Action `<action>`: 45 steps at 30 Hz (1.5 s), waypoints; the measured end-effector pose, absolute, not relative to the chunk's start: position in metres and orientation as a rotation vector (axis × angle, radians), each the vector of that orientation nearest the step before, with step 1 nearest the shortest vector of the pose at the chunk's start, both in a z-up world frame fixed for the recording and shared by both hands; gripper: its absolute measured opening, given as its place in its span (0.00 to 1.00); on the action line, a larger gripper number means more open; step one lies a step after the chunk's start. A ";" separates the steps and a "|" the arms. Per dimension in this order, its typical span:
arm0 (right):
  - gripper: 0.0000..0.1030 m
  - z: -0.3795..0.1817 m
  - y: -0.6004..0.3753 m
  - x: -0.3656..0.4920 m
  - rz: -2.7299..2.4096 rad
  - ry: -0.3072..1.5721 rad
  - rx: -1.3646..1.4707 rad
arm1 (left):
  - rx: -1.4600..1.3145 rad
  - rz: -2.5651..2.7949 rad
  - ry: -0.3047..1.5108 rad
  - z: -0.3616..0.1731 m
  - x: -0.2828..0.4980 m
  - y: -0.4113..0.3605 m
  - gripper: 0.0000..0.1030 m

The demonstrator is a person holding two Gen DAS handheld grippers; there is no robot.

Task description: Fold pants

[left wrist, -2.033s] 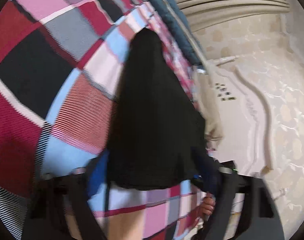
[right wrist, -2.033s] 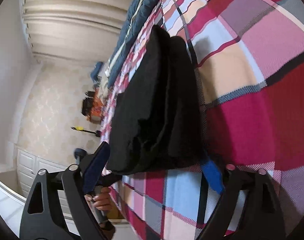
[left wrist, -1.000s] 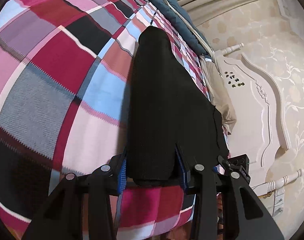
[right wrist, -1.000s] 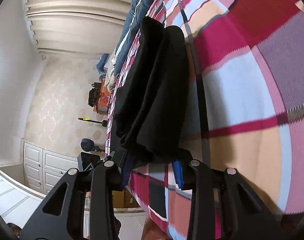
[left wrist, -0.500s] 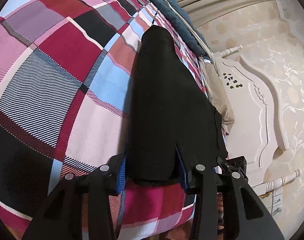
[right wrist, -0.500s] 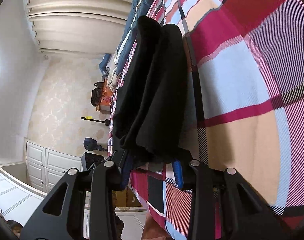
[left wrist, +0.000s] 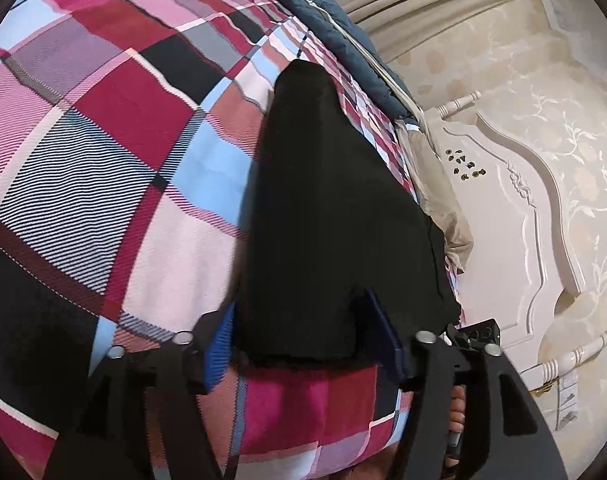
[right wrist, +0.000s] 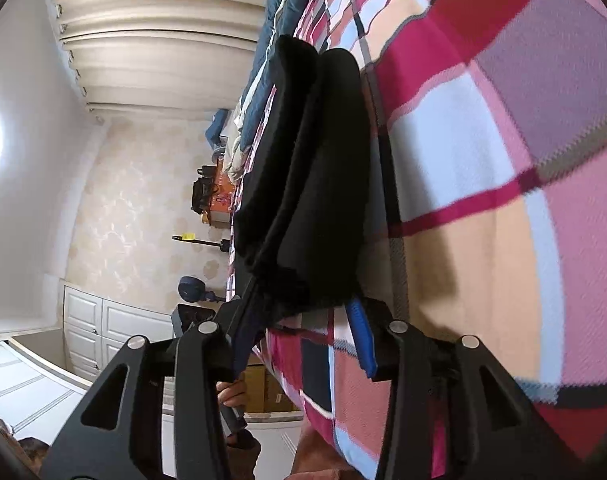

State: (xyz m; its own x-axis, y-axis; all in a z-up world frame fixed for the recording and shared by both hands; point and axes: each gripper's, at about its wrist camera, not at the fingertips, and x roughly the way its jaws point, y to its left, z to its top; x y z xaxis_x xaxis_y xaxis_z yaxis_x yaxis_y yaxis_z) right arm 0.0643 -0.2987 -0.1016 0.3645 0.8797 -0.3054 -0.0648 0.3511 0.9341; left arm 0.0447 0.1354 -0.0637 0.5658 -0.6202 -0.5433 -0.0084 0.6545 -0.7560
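Black pants (left wrist: 327, 216) lie as a long doubled strip on the plaid bedspread (left wrist: 115, 140). In the left wrist view my left gripper (left wrist: 303, 340) has its jaws parted, with the near end of the pants lying between the blue pads (left wrist: 219, 344). In the right wrist view the pants (right wrist: 315, 184) show as two stacked layers. My right gripper (right wrist: 303, 336) is also parted, its blue pads (right wrist: 361, 336) on either side of the pants' near edge.
A white carved headboard (left wrist: 515, 216) and a beige pillow (left wrist: 439, 200) stand right of the pants. A blue quilt (left wrist: 335, 20) runs along the bed's far side. White cupboards (right wrist: 103, 332) and a cluttered side table (right wrist: 211, 196) stand beyond the bed edge.
Both grippers, shut on the pants' end half a second ago, have opened. The pants end now rests on the bedspread.
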 end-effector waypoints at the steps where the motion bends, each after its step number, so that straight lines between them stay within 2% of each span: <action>1: 0.40 -0.101 -0.300 0.062 0.766 0.999 1.016 | -0.777 -0.408 0.910 -0.062 0.044 0.133 0.70; 3: 0.40 -0.101 -0.304 0.058 0.766 0.992 1.024 | -0.723 -0.393 0.915 -0.057 0.042 0.125 0.74; 15: 0.41 -0.100 -0.321 0.039 0.711 0.979 1.047 | -0.549 -0.239 0.905 -0.045 0.011 0.106 0.77; 17: 0.45 -0.097 -0.319 0.037 0.683 0.983 1.014 | -0.466 -0.192 0.890 -0.040 0.003 0.099 0.77; 26: 0.65 -0.070 -0.281 0.020 0.488 0.984 0.679 | -0.376 -0.093 0.832 -0.033 -0.018 0.089 0.78; 33: 0.67 -0.051 -0.236 0.008 0.277 0.929 0.368 | -0.278 -0.022 0.803 -0.030 -0.029 0.079 0.78; 35: 0.71 -0.047 -0.222 0.004 0.208 0.898 0.278 | -0.256 -0.004 0.789 -0.028 -0.032 0.077 0.78; 45: 0.79 -0.048 -0.202 -0.005 0.132 0.844 0.114 | -0.190 0.042 0.762 -0.028 -0.035 0.069 0.82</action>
State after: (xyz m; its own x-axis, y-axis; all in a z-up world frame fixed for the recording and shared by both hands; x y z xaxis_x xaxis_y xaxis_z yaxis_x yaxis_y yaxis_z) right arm -0.0046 -0.2018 -0.0477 0.6574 0.1612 -0.7361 -0.0709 0.9858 0.1525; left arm -0.0353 0.0693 -0.0277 0.7235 -0.0310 -0.6897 -0.1064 0.9821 -0.1557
